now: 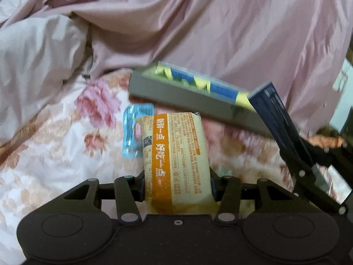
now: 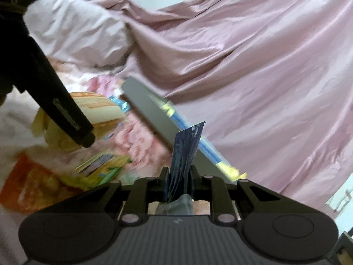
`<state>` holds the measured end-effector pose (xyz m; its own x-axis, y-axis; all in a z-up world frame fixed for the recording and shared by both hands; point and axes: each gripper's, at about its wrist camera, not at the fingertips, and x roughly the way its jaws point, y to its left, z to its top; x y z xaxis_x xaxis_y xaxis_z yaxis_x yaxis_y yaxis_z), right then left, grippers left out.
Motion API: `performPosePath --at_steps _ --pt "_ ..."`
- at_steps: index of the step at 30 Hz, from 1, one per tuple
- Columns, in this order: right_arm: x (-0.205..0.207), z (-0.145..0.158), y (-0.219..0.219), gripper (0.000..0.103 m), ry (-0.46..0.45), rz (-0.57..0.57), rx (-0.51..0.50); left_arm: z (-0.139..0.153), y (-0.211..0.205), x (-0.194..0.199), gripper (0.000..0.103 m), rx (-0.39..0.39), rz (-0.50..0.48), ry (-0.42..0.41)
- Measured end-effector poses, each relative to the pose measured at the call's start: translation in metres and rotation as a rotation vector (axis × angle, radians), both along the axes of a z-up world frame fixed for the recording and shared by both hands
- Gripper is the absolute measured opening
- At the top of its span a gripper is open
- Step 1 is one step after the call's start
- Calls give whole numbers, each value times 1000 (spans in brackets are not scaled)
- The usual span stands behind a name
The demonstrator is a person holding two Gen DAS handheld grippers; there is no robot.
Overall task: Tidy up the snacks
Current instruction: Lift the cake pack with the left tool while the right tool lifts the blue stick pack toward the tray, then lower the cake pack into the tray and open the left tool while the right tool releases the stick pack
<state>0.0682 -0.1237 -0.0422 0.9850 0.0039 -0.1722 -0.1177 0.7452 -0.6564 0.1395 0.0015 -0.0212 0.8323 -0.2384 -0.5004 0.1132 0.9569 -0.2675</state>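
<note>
My left gripper [image 1: 177, 185] is shut on an orange and cream snack packet [image 1: 176, 154], held upright above the floral bed sheet. My right gripper [image 2: 178, 183] is shut on a dark blue snack packet [image 2: 186, 148], which also shows in the left wrist view [image 1: 271, 112]. A grey box [image 1: 189, 98] with blue and yellow packets inside [image 1: 198, 80] lies tilted just beyond both grippers; it also shows in the right wrist view [image 2: 150, 108]. A light blue sachet [image 1: 134, 132] lies on the sheet behind the orange packet.
A pink duvet [image 1: 220, 22] is heaped behind the box. The floral sheet [image 1: 55, 145] covers the bed. In the right wrist view an orange snack bag [image 2: 33, 183] and a green-yellow packet [image 2: 99, 167] lie at the left, near the left gripper's finger [image 2: 66, 114].
</note>
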Motion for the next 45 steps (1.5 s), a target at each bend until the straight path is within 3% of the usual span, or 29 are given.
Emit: performPosePath --at_steps 8,17,28,39,45 --pt "28 16 -27 20 -110 -74 96 39 -16 48 52 -23 57 -107" --pt "71 30 -58 21 -165 -136 193 63 -55 116 52 -25 46 -137" --pt "120 39 -91 21 -172 -174 277 51 -104 175 52 -7 0 -72" --pt "150 30 -103 21 -77 -192 295 28 -114 193 52 29 3 10" --pt "154 28 -104 24 -41 -201 302 24 -112 191 53 28 -7 7"
